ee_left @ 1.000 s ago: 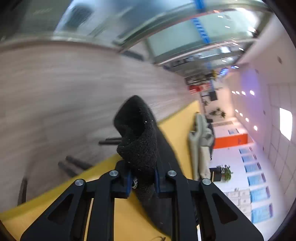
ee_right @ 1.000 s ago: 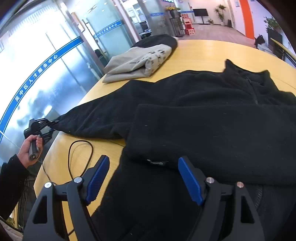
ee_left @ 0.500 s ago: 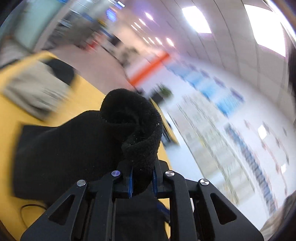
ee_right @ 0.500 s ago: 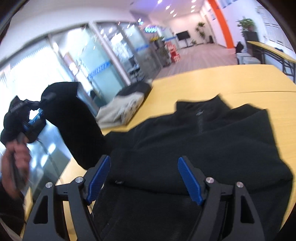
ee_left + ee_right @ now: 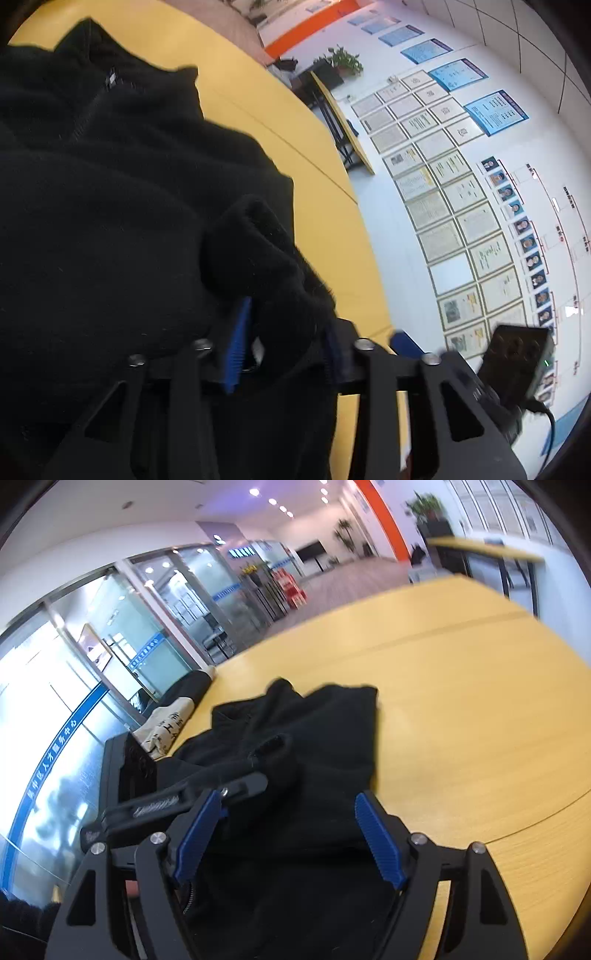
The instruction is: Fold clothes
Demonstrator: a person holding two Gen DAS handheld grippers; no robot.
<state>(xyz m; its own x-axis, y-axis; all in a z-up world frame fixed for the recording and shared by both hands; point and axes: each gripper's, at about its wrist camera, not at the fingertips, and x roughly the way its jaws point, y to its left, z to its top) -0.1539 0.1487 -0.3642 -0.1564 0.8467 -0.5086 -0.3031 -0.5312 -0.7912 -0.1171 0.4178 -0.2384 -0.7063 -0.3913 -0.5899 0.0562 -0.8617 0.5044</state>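
Observation:
A black fleece jacket (image 5: 110, 206) lies on the yellow table (image 5: 306, 155), collar and zip at the far end. My left gripper (image 5: 284, 343) has its jaws parted, with the black sleeve cuff (image 5: 258, 251) lying loosely between them over the jacket's body. In the right wrist view the jacket (image 5: 306, 746) lies folded over itself, the left gripper (image 5: 177, 797) sits on it at left, and the cuff (image 5: 273, 746) rests beside its tip. My right gripper (image 5: 288, 834) is open and empty just above the jacket's near part.
A folded beige and black garment pile (image 5: 173, 716) lies at the table's far left edge. Bare yellow table (image 5: 480, 709) stretches to the right, with its rounded edge near. Glass doors and a wall of framed papers surround the table.
My left gripper carried the sleeve up and across onto the jacket's body, then opened its jaws around the cuff. My right gripper stayed open and tilted up.

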